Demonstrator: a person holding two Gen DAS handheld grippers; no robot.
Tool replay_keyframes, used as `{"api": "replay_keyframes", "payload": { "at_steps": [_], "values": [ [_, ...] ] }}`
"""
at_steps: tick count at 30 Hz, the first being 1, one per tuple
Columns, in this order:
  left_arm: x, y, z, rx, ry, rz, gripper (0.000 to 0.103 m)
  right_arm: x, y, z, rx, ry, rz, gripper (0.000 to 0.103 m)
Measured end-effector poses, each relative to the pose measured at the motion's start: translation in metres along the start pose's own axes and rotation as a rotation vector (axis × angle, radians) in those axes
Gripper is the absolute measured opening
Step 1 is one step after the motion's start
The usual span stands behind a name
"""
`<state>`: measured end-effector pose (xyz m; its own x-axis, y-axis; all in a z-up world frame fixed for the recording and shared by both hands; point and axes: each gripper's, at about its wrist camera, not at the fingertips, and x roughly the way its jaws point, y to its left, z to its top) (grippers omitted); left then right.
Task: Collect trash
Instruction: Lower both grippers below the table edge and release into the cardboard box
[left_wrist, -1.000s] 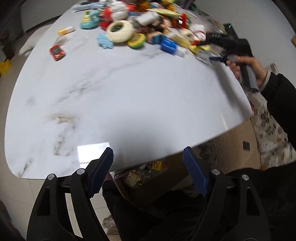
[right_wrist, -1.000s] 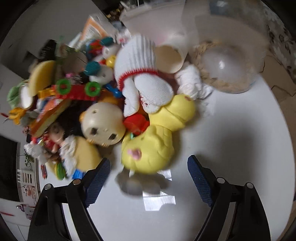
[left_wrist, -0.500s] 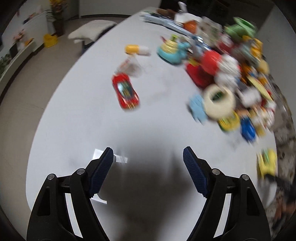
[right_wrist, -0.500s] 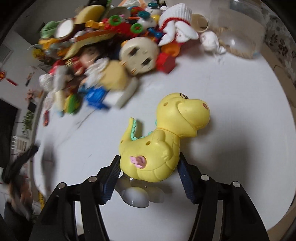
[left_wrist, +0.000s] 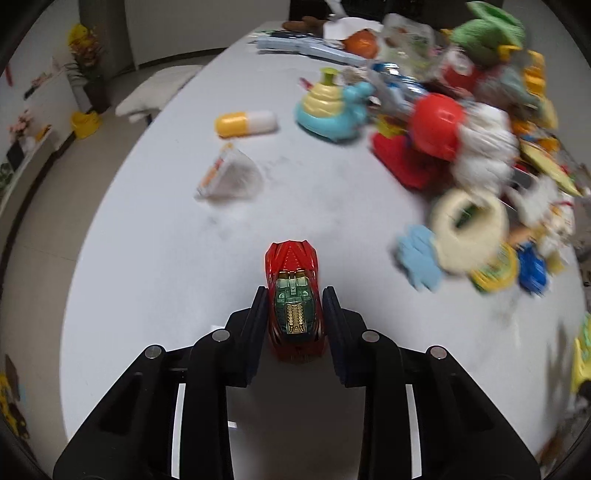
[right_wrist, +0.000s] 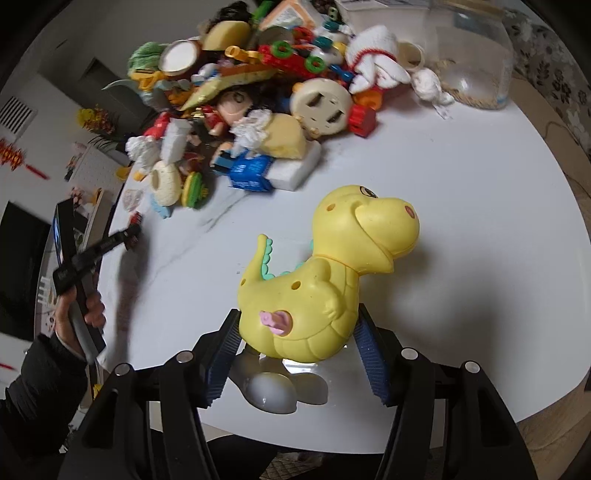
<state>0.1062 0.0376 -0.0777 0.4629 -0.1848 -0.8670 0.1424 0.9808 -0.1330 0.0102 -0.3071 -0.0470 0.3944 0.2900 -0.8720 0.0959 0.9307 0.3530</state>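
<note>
White marbled bench (left_wrist: 155, 266), toy heap (right_wrist: 258, 92) blurred. Left gripper (left_wrist: 294, 310) has just closed, seemingly gripping the red car (left_wrist: 294, 299); right gripper (right_wrist: 297, 343) clamps the yellow dinosaur (right_wrist: 325, 273).

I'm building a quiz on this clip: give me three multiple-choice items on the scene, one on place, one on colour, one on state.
1. Where is the capsule toy?
A. beyond the car
B. inside the jar
C. on the floor

2. What colour is the dinosaur?
A. blue
B. yellow
C. red

3. What is the left gripper doing?
A. hanging over bare table
B. gripping a doll
C. closing around the car

Answers: 1 A, it lies on the table farther off than the car. 2 B, its body is yellow. 3 C, the jaws have just been closing, with the car between them.
</note>
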Motion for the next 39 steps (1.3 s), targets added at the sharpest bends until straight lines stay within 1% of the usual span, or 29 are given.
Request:
{"api": "replay_keyframes", "payload": {
  "at_steps": [3, 7, 10, 12, 13, 16, 18, 19, 22, 23, 24, 25, 26, 27, 28, 29, 32, 34, 35, 36, 37, 38, 39],
  "values": [
    [-0.034, -0.021, -0.027, 0.032, -0.010, -0.068, 0.030, -0.011, 0.003, -0.003, -0.032, -0.005, 0.034, 0.060],
    [-0.092, -0.072, -0.079, 0.173, -0.026, -0.149, 0.030, -0.027, 0.007, -0.014, -0.093, 0.003, 0.084, 0.060],
    [-0.117, -0.101, -0.107, 0.262, -0.011, -0.215, 0.030, -0.047, 0.005, -0.030, -0.151, 0.028, 0.123, 0.060],
    [-0.135, -0.124, -0.134, 0.345, 0.005, -0.246, 0.030, -0.059, 0.005, -0.045, -0.205, 0.062, 0.151, 0.060],
    [-0.137, -0.127, -0.143, 0.376, 0.016, -0.258, 0.030, -0.061, 0.005, -0.050, -0.223, 0.077, 0.161, 0.060],
    [-0.142, -0.151, -0.172, 0.469, 0.069, -0.291, 0.030, -0.070, 0.004, -0.076, -0.313, 0.164, 0.185, 0.060],
    [-0.141, -0.161, -0.192, 0.531, 0.131, -0.330, 0.030, -0.068, 0.003, -0.098, -0.387, 0.249, 0.194, 0.060],
    [-0.136, -0.161, -0.198, 0.550, 0.161, -0.347, 0.030, -0.064, 0.003, -0.105, -0.409, 0.278, 0.192, 0.060],
    [-0.122, -0.168, -0.223, 0.606, 0.261, -0.386, 0.031, -0.038, -0.004, -0.132, -0.456, 0.406, 0.176, 0.060],
    [-0.113, -0.168, -0.229, 0.618, 0.295, -0.396, 0.042, -0.024, -0.007, -0.139, -0.471, 0.442, 0.157, 0.062],
    [-0.103, -0.168, -0.235, 0.625, 0.332, -0.393, 0.067, -0.014, -0.009, -0.144, -0.480, 0.462, 0.137, 0.068],
    [-0.090, -0.166, -0.241, 0.625, 0.371, -0.379, 0.074, 0.000, -0.013, -0.150, -0.487, 0.491, 0.106, 0.074],
    [-0.081, -0.164, -0.244, 0.619, 0.390, -0.377, 0.076, 0.011, -0.017, -0.154, -0.487, 0.512, 0.070, 0.078],
    [-0.073, -0.161, -0.245, 0.606, 0.408, -0.371, 0.076, 0.024, -0.022, -0.158, -0.484, 0.539, 0.028, 0.078],
    [-0.065, -0.157, -0.245, 0.590, 0.434, -0.358, 0.076, 0.028, -0.025, -0.159, -0.478, 0.551, 0.013, 0.078],
    [-0.061, -0.153, -0.244, 0.579, 0.445, -0.349, 0.076, 0.029, -0.028, -0.159, -0.471, 0.557, 0.001, 0.075],
    [-0.071, -0.141, -0.232, 0.558, 0.405, -0.342, 0.076, 0.004, -0.026, -0.151, -0.468, 0.510, 0.022, 0.074],
    [-0.086, -0.131, -0.218, 0.532, 0.358, -0.338, 0.076, -0.024, -0.018, -0.134, -0.462, 0.433, 0.062, 0.074],
    [-0.091, -0.128, -0.210, 0.516, 0.335, -0.337, 0.076, -0.035, -0.013, -0.122, -0.459, 0.386, 0.079, 0.074],
    [-0.100, -0.123, -0.197, 0.491, 0.296, -0.333, 0.076, -0.047, -0.007, -0.103, -0.457, 0.315, 0.088, 0.075],
    [-0.105, -0.121, -0.186, 0.473, 0.268, -0.328, 0.076, -0.055, -0.004, -0.083, -0.451, 0.246, 0.085, 0.077],
    [-0.110, -0.119, -0.174, 0.448, 0.232, -0.318, 0.076, -0.058, -0.002, -0.063, -0.439, 0.188, 0.075, 0.081],
    [-0.115, -0.115, -0.158, 0.409, 0.185, -0.301, 0.078, -0.056, -0.001, -0.044, -0.426, 0.142, 0.059, 0.082]
  ]
}}
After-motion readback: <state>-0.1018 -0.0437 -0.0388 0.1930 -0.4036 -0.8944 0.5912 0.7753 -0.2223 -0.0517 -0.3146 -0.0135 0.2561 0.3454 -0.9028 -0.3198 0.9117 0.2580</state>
